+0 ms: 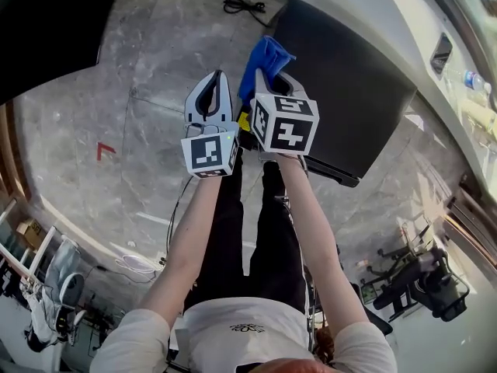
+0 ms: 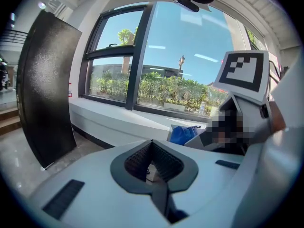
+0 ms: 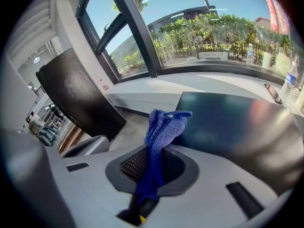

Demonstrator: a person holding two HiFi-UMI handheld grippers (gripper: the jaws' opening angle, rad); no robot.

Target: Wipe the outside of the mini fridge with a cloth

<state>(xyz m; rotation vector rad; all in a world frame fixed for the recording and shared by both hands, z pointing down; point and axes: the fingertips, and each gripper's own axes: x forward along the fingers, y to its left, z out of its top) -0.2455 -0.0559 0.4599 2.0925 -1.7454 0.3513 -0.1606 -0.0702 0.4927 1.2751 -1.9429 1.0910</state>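
Two grippers held side by side over the grey floor (image 1: 132, 138), with open floor from 7 to 11 o'clock. One black mini fridge (image 1: 349, 92) at 2 o'clock, its near edge close to the right gripper (image 1: 268, 76). That gripper's jaws clamp one blue cloth (image 1: 264, 57), which bunches out at 12. The left gripper (image 1: 216, 80) has its jaws together, with nothing between them. One black cable (image 1: 245, 6) lies at 12.
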